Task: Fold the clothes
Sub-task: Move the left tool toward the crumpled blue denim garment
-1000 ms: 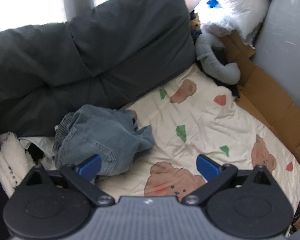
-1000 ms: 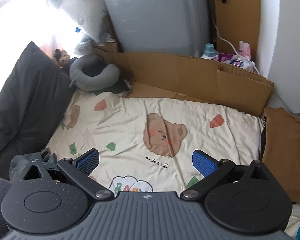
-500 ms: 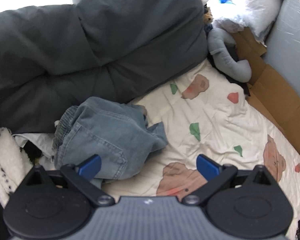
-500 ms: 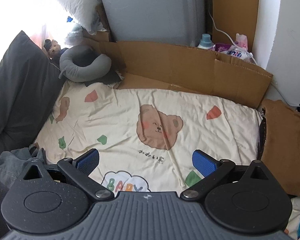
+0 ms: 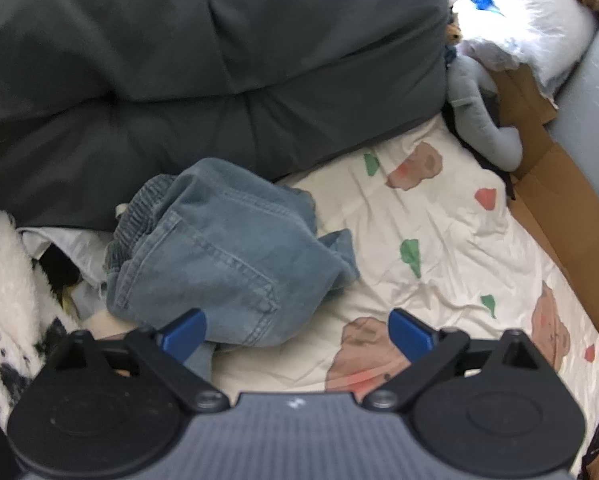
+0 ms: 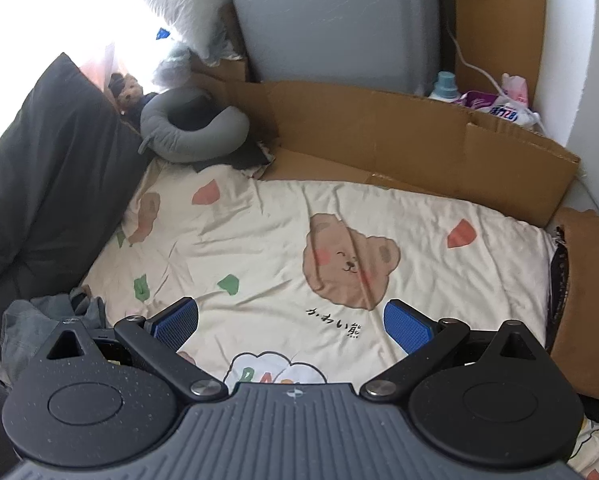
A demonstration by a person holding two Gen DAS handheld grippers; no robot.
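Note:
A crumpled pair of blue denim shorts [image 5: 219, 256] lies in a heap at the left of the bear-print cream sheet [image 5: 439, 256], waistband toward the dark cushions. My left gripper [image 5: 295, 332] hovers just in front of the heap, open, its left pad at the denim's near edge and nothing held. In the right wrist view the shorts [image 6: 51, 320] peek out at the lower left. My right gripper [image 6: 291, 322] hangs open over the bare sheet [image 6: 279, 240], empty.
Dark grey cushions [image 5: 203, 64] line the far left side. A grey neck pillow [image 6: 195, 132] and a small teddy [image 6: 129, 90] sit in the corner. Cardboard [image 6: 399, 140] walls the far side, a brown cushion [image 6: 583, 304] the right. White fluffy fabric [image 5: 3, 292] lies left of the shorts.
The left gripper has moved in closer to the denim heap, which now looms larger. The right gripper's view has shifted a little; both stay open.

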